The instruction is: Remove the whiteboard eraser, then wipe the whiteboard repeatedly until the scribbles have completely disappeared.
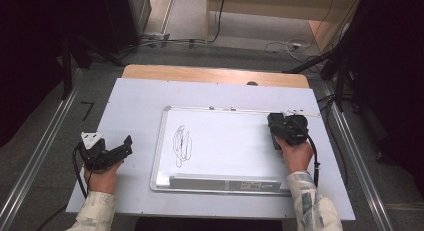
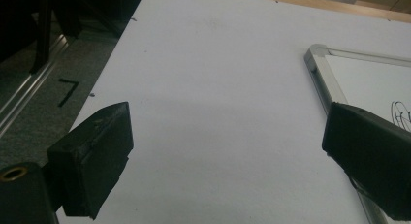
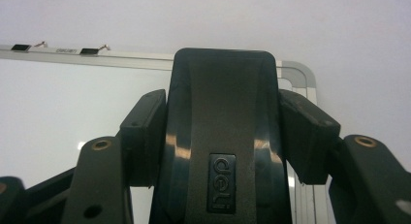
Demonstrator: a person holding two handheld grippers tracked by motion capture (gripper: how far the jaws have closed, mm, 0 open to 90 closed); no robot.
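A whiteboard [image 1: 225, 141] in a silver frame lies flat on the white table top, with a black scribble [image 1: 181, 145] on its left half. My right gripper [image 1: 276, 127] hovers over the board's upper right corner, shut on a black board eraser [image 3: 223, 136] marked "deli"; both jaws press its sides in the right gripper view. My left gripper [image 1: 125, 147] rests at the table's left side, beside the board's left edge [image 2: 322, 83]. Its jaws stand wide apart with nothing between them [image 2: 228, 151].
The white table top [image 1: 140, 106] has bare room left of the board and behind it. A wooden strip [image 1: 215, 73] runs along the far edge. Metal rails [image 1: 45, 141] flank the table on the floor, and cables [image 1: 290, 46] lie beyond it.
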